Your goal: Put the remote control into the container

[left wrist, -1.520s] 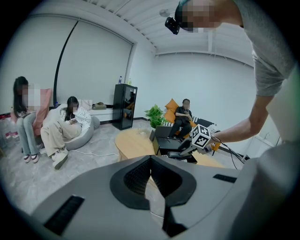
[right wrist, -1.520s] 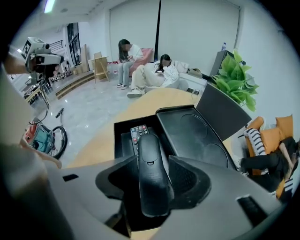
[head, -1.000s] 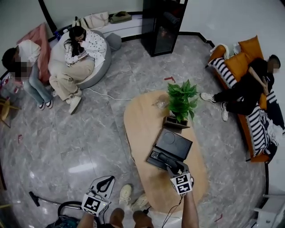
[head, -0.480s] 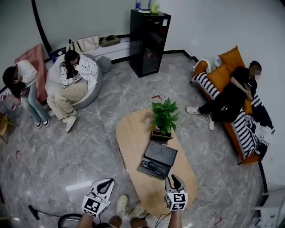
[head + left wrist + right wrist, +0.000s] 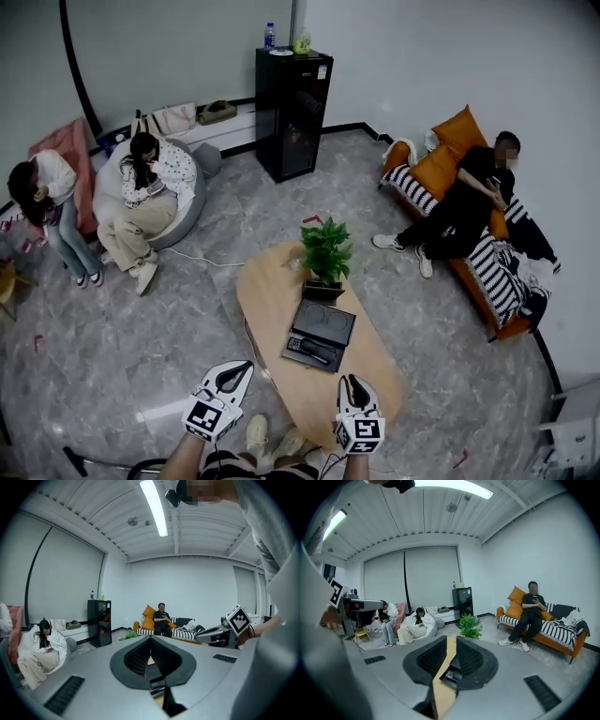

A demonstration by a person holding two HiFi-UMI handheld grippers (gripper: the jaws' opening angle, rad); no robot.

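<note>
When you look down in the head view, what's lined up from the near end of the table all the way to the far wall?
remote control, lying in the black box → potted plant → black fridge
</note>
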